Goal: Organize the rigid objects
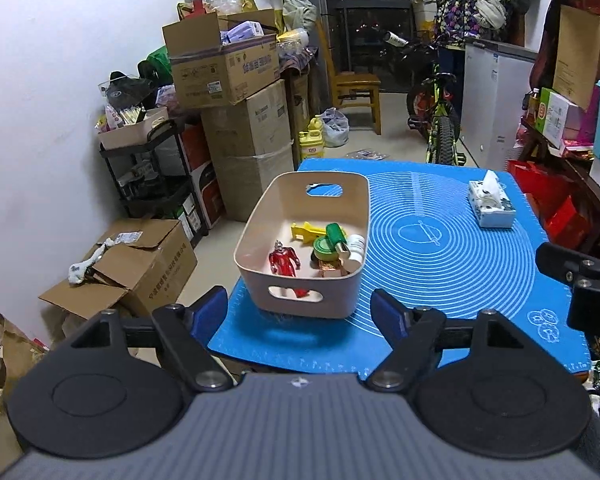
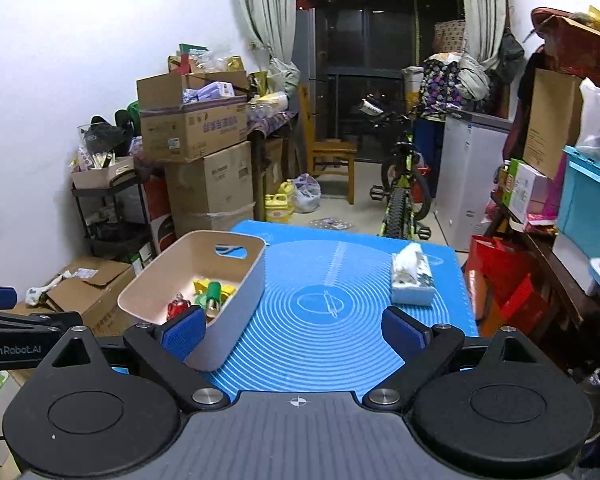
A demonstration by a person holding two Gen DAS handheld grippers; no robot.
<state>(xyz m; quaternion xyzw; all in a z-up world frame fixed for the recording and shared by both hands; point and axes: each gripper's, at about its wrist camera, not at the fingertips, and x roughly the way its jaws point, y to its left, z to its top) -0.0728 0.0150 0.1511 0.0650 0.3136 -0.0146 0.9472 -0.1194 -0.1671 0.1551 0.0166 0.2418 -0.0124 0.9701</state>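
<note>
A beige plastic bin with handle cutouts stands on the left part of the blue mat. It also shows in the right wrist view. Inside lie a red figure, a yellow toy, a green cylinder, a green round lid and a white bottle. My left gripper is open and empty, just in front of the bin. My right gripper is open and empty over the mat, right of the bin.
A tissue box sits at the mat's far right, also in the right wrist view. Cardboard boxes and a black shelf cart stand to the left. A bicycle and a white freezer stand behind.
</note>
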